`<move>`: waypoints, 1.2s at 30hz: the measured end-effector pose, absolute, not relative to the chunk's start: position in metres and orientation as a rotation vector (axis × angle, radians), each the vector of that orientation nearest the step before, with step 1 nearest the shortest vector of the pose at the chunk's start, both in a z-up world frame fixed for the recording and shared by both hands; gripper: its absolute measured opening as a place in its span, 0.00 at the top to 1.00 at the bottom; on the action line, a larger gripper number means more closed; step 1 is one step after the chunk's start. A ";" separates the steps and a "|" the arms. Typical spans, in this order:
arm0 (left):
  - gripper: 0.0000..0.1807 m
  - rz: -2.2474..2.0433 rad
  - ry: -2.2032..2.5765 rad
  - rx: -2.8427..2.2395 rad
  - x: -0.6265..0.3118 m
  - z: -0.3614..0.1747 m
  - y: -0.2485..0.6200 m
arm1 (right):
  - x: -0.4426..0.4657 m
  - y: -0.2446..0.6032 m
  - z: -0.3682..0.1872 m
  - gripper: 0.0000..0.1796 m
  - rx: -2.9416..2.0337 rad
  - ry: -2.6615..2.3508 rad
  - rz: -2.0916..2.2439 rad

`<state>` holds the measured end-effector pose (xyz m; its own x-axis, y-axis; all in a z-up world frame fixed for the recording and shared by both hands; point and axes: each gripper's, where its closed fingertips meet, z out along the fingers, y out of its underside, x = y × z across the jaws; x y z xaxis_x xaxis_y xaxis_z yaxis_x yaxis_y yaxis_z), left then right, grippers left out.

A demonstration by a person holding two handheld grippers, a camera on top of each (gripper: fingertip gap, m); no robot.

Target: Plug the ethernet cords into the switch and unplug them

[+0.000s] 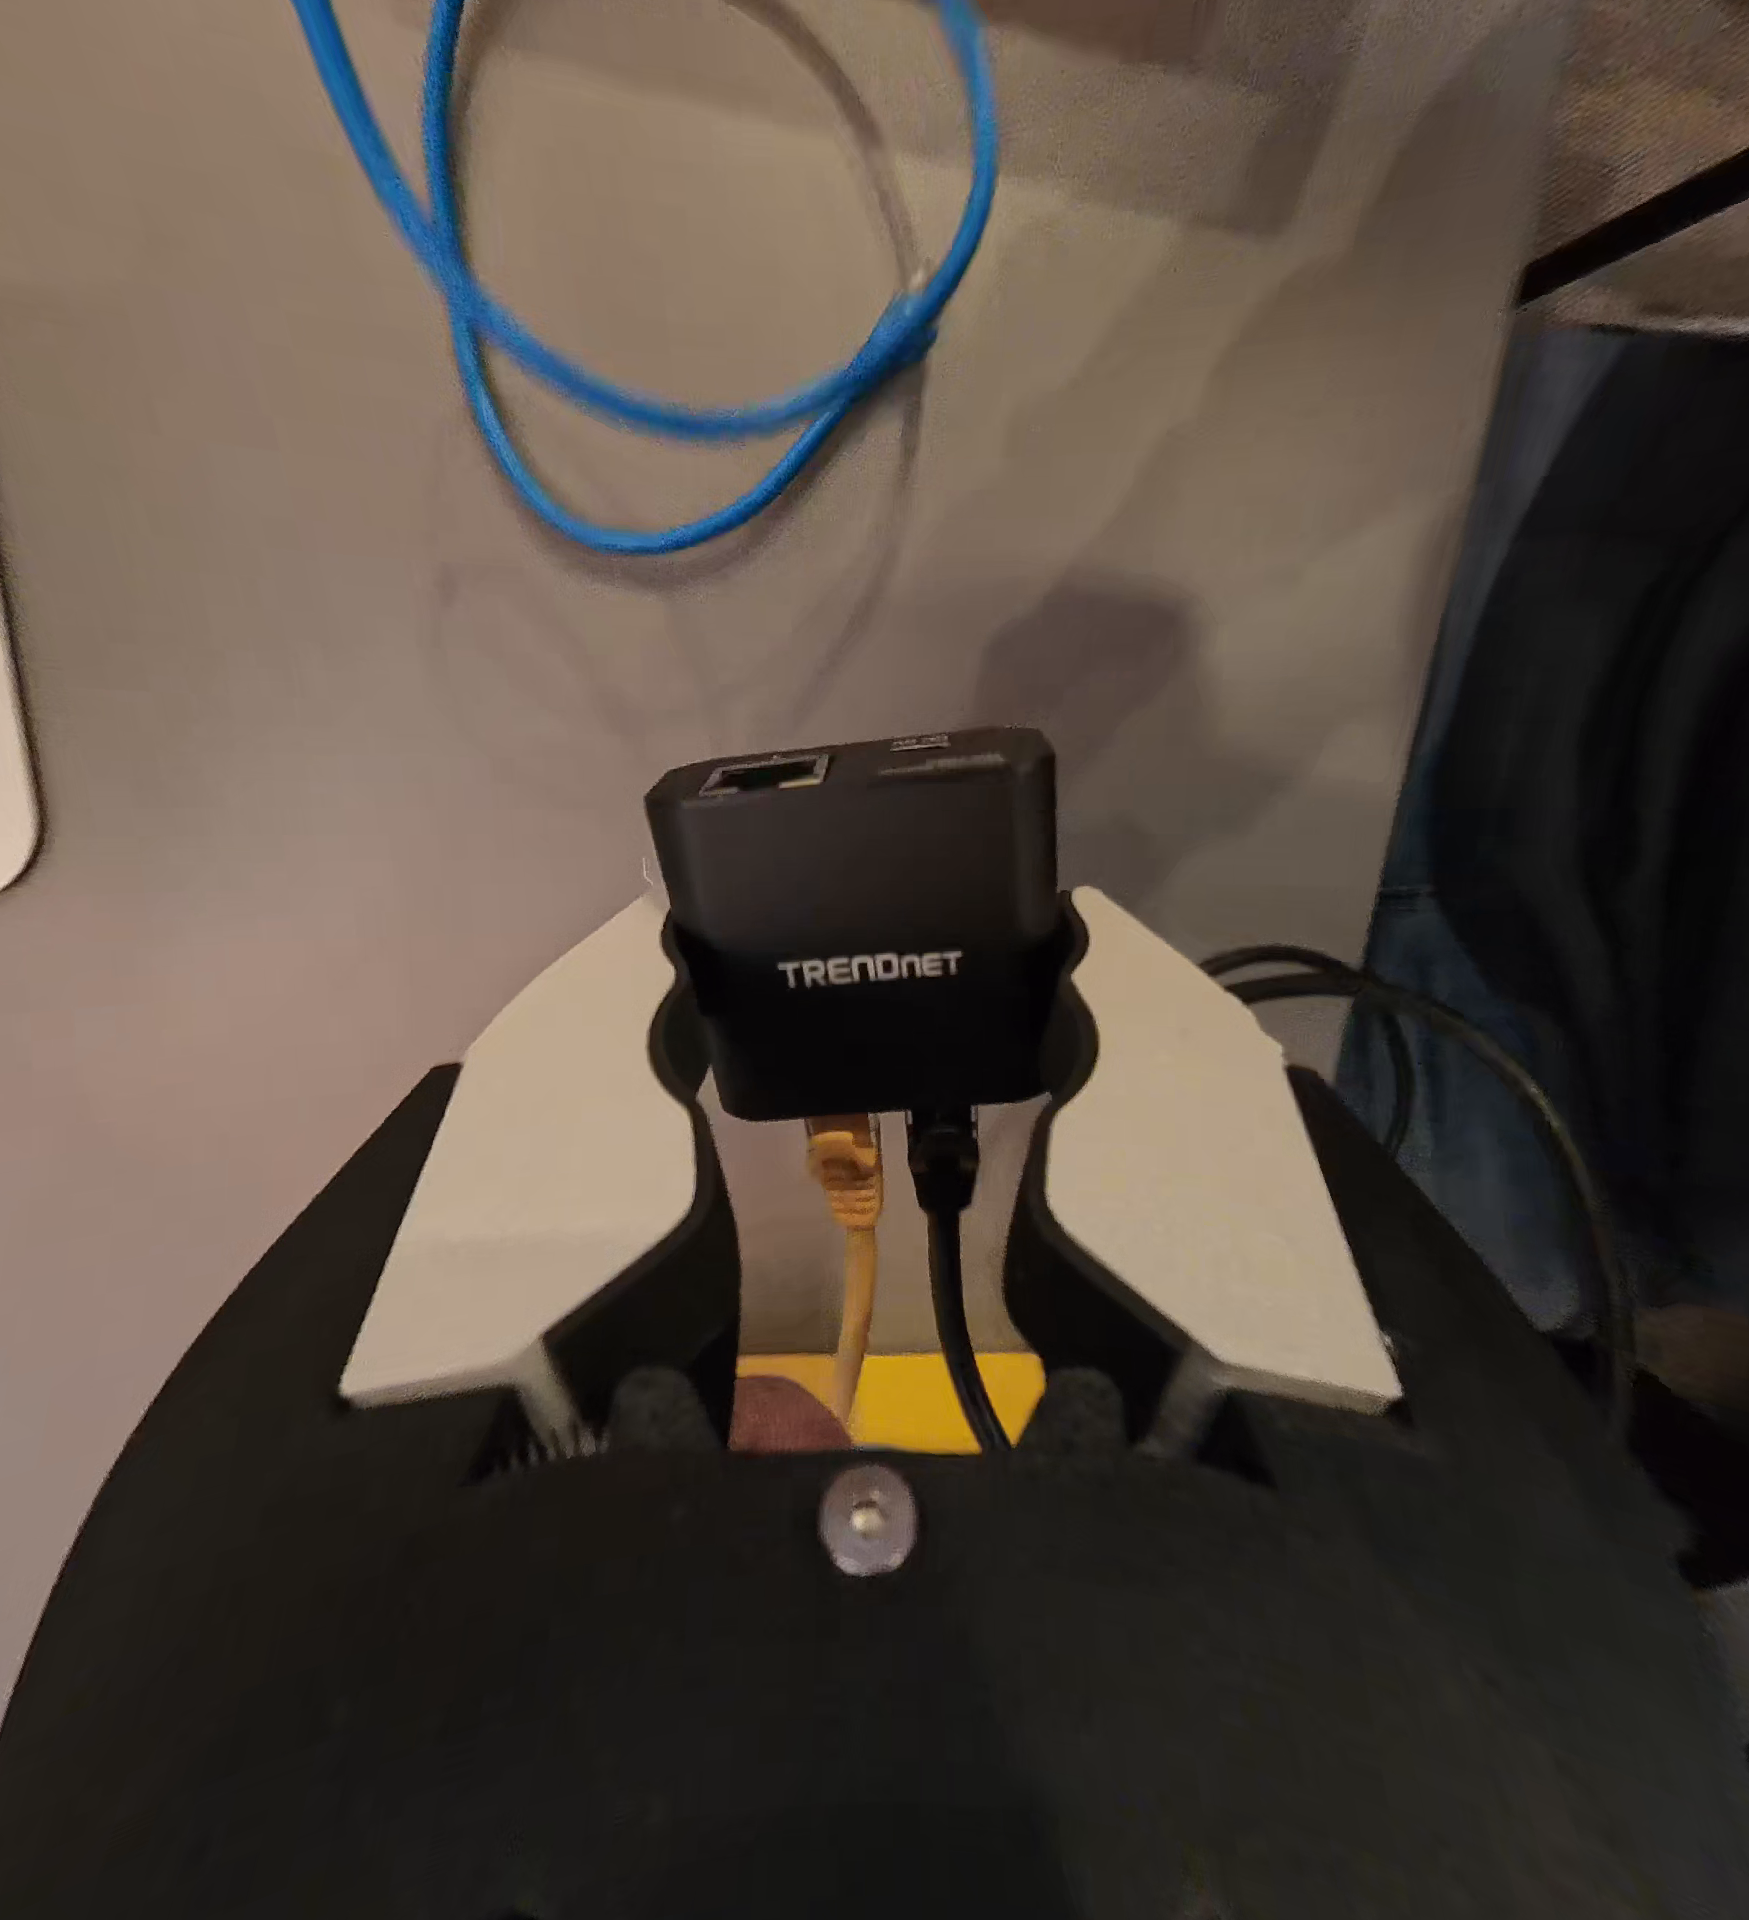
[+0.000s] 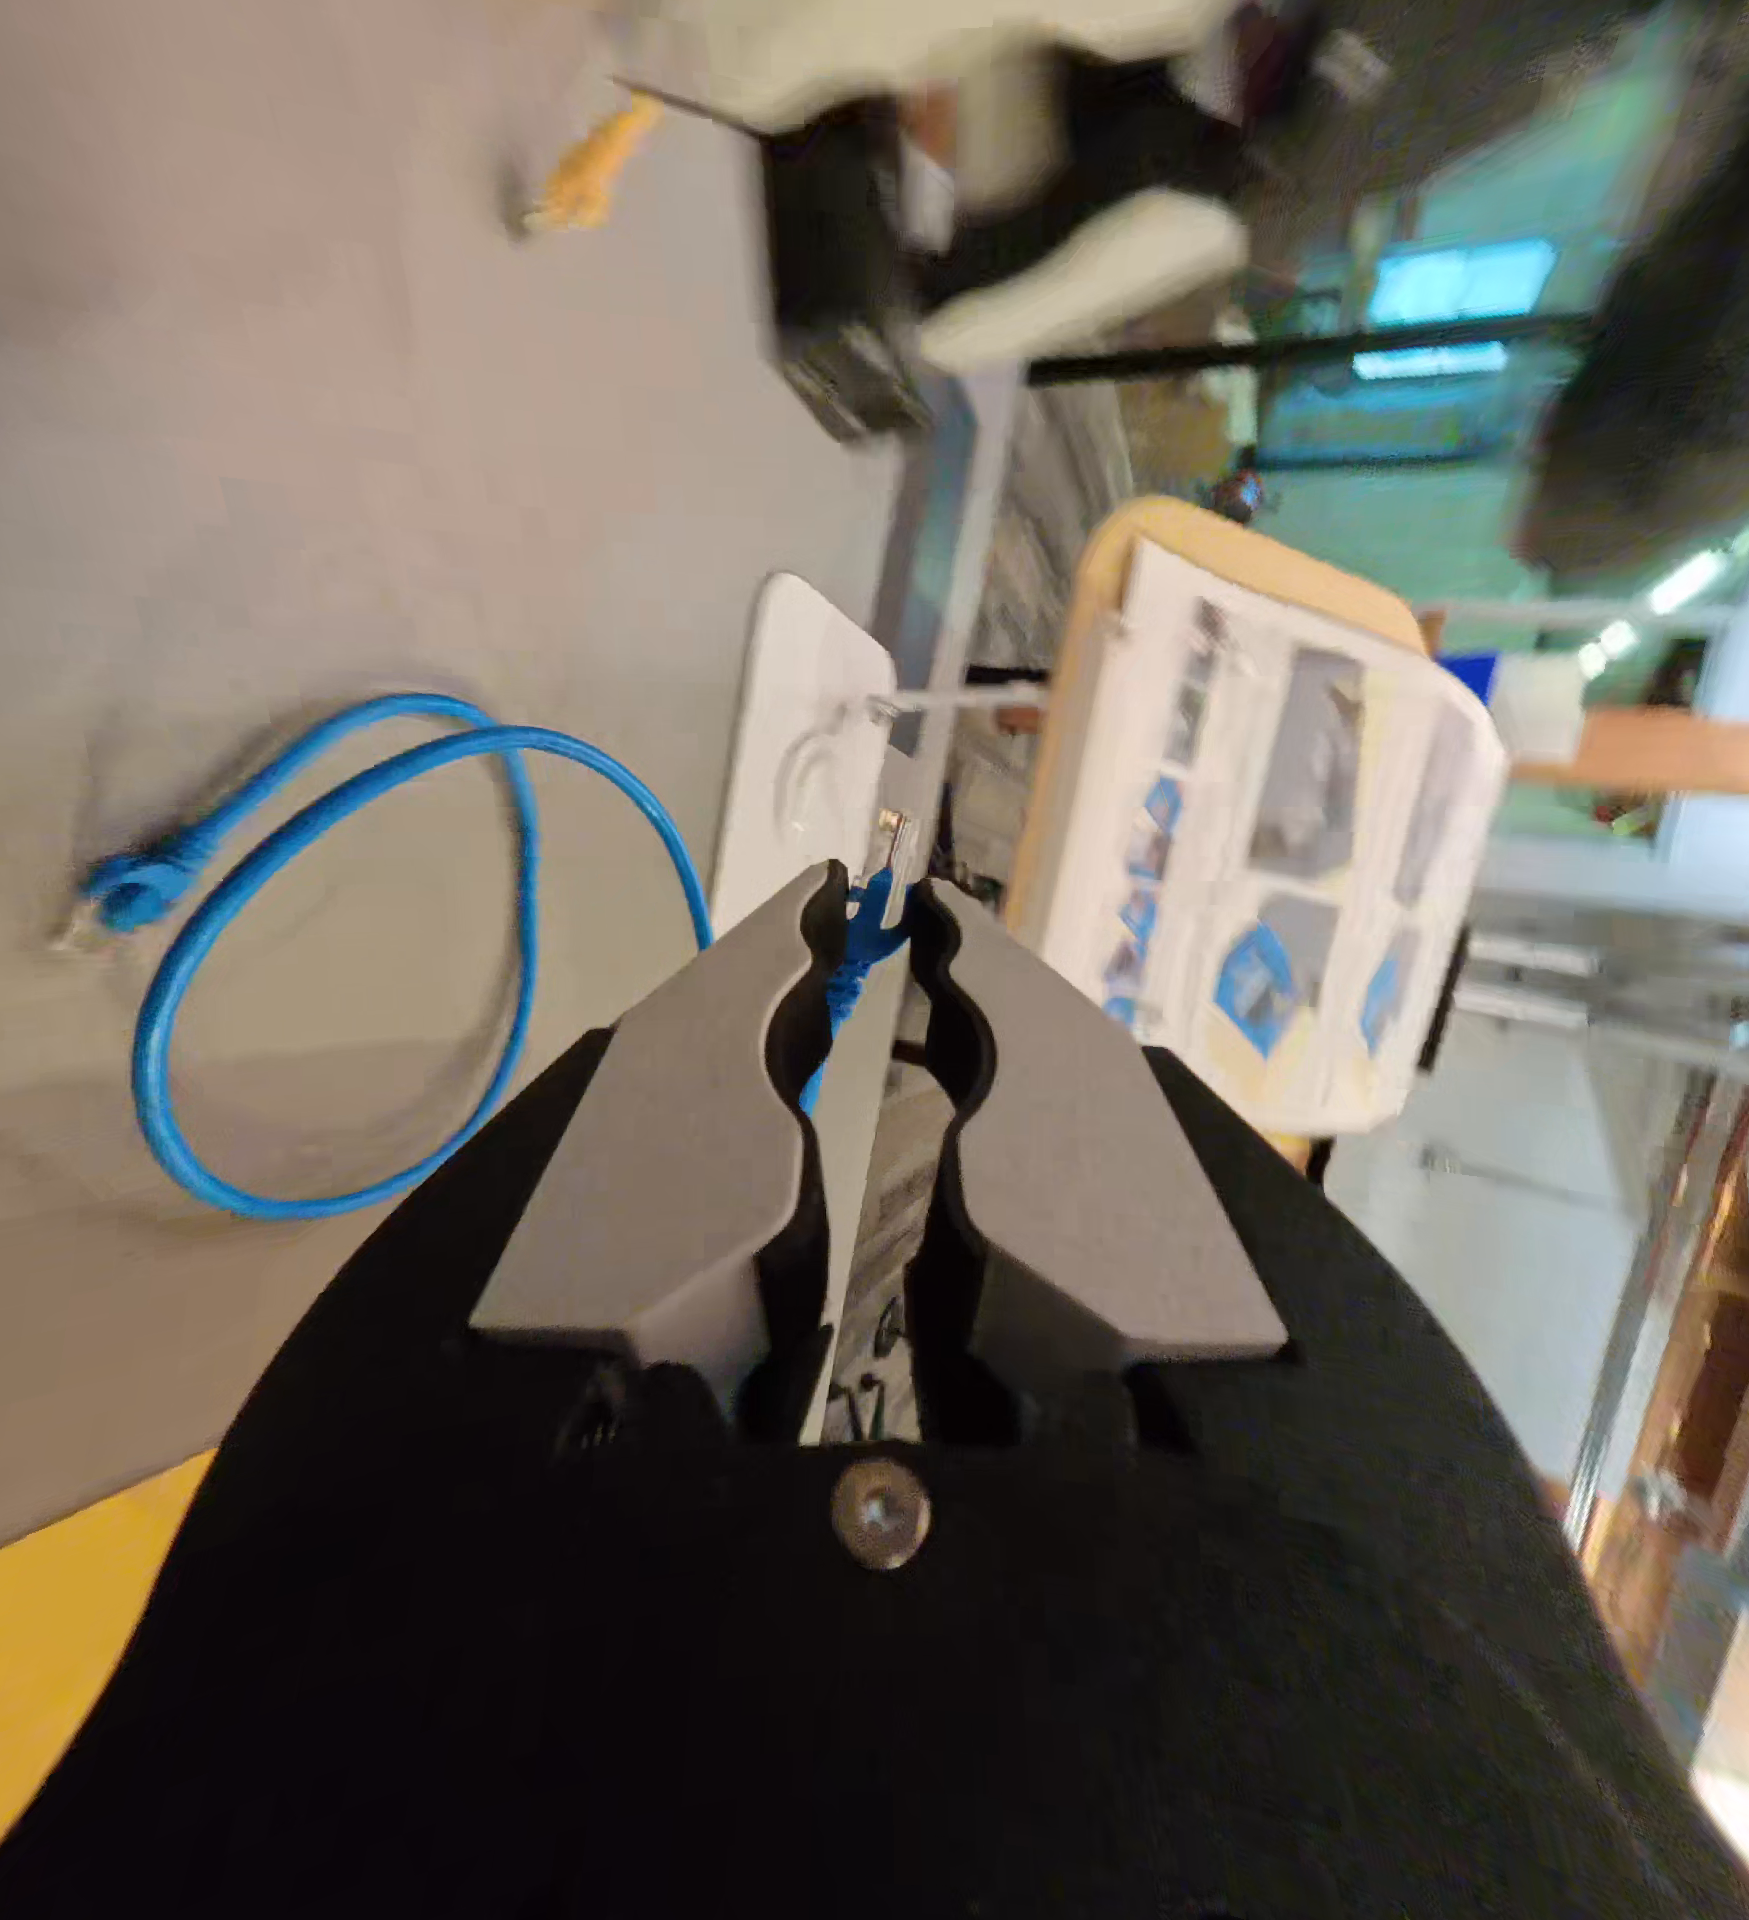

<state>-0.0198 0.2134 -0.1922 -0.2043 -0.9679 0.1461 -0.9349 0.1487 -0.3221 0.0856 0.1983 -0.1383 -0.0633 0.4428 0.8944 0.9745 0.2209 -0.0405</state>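
One switch (image 1: 854, 914), three cords: blue (image 1: 704, 416), yellow (image 1: 854, 1236), black (image 1: 953, 1278).

Blue cord (image 1: 704, 312) leaves the top edge; far gripper (image 2: 1005, 249) blurred.

matt black plastic switch (image 1: 854, 914), smooth grey tabletop (image 1: 278, 520)
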 end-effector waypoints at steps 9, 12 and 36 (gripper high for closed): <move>0.65 -0.442 2.127 -1.888 -0.036 -0.197 0.229 | 0.192 0.163 -0.001 0.94 -1.510 -1.089 -0.722; 0.65 -0.418 2.110 -1.883 -0.040 -0.198 0.231 | 0.222 0.140 0.026 0.94 -1.529 -0.974 -0.740; 0.65 -0.416 2.086 -1.922 -0.046 -0.216 0.230 | 0.346 0.075 -0.100 0.94 -1.944 -0.507 -0.635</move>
<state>-0.0464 0.2301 -0.2157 -0.0806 -0.9967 -0.0067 -0.9179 0.0768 -0.3892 0.3458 0.0748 -0.1000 0.7755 0.0760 0.6268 0.5943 -0.4231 -0.6840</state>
